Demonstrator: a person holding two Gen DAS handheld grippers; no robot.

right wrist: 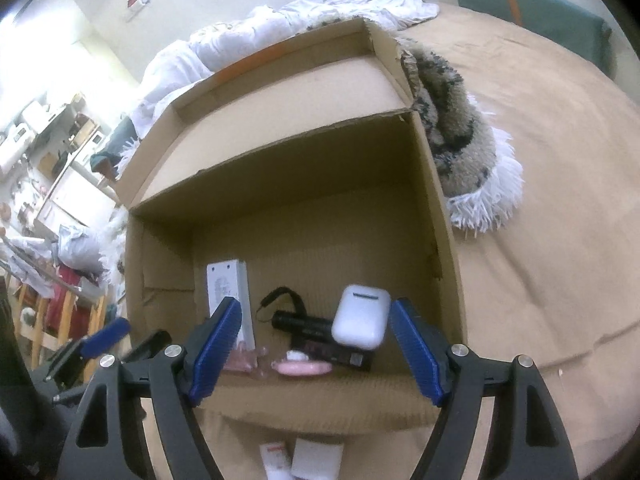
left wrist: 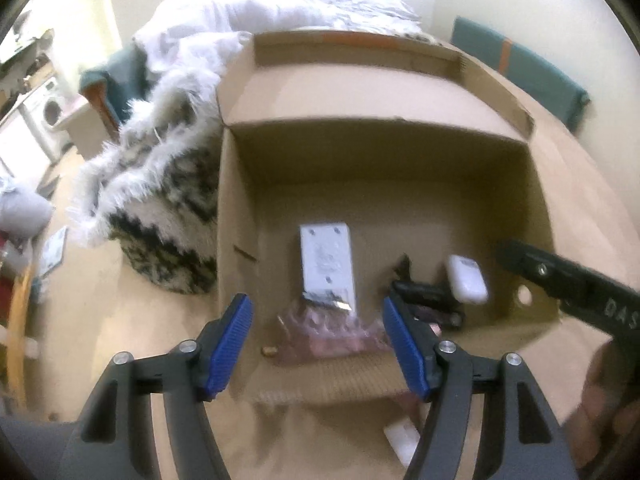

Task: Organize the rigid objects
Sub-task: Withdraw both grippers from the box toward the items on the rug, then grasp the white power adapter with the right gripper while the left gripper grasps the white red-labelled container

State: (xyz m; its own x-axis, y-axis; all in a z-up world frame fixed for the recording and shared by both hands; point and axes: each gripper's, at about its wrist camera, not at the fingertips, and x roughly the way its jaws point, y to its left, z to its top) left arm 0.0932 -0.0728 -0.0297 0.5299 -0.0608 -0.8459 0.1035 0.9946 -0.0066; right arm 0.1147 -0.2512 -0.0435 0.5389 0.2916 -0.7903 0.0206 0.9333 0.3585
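An open cardboard box lies on a tan bed sheet. Inside it are a white rectangular device, a black flashlight, a white earbud case resting tilted on a dark flat packet, and a pink plastic packet. My left gripper hangs open over the box's near edge with nothing between its pads. My right gripper is open above the earbud case, its pads clear of the case.
A shaggy black-and-white throw and a white duvet crowd the box's far and left sides. Small white cartons lie on the sheet in front of the box. A teal headboard stands at the back right.
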